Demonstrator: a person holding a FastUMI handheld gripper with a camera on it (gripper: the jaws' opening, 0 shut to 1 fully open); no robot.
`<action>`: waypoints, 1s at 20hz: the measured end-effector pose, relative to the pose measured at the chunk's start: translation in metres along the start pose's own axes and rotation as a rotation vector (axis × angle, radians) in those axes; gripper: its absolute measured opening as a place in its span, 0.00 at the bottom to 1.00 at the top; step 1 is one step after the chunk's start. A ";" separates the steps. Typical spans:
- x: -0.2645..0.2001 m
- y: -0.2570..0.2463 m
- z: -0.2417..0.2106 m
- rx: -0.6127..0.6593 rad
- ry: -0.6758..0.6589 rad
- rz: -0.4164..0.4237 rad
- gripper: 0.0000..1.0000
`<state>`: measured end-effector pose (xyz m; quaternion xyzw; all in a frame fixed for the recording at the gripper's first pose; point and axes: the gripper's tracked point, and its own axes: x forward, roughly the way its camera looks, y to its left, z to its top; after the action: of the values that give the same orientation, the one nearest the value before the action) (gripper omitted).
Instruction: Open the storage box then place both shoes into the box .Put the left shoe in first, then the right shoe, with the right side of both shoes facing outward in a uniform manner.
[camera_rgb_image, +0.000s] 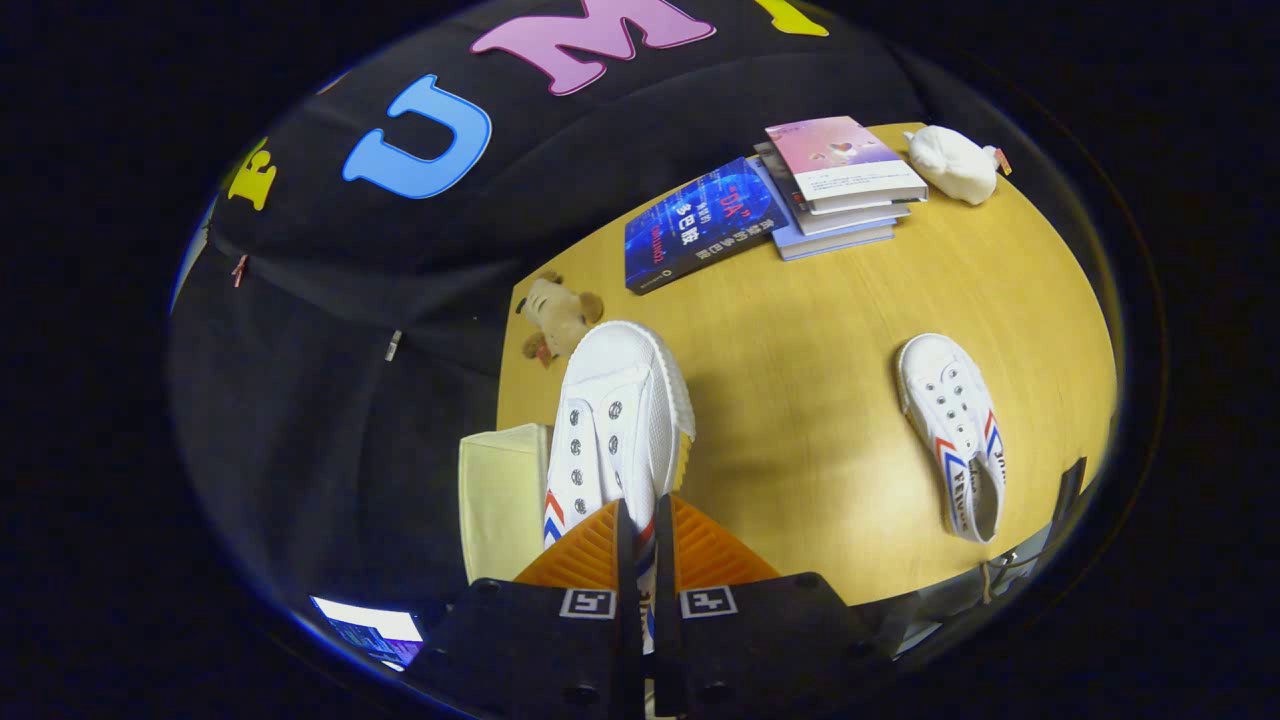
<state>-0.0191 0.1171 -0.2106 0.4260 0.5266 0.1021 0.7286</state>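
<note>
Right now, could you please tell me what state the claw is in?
Claw: closed on the white shoe, both fingers pinching its side wall and holding it over the edge of the table.

The place was a recording booth dressed as a home corner: black cloth (330, 330) hung behind a wooden table (800, 400). On the table lay stacked books (840, 185), plush toys (558, 315) and white canvas shoes (955, 430).
</note>
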 end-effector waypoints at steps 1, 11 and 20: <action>0.001 0.017 -0.004 0.010 0.015 0.023 0.09; 0.061 0.144 -0.080 -0.026 0.199 0.052 0.09; 0.136 0.151 -0.130 -0.052 0.252 -0.094 0.09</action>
<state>-0.0271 0.3583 -0.2036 0.3655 0.6305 0.1343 0.6714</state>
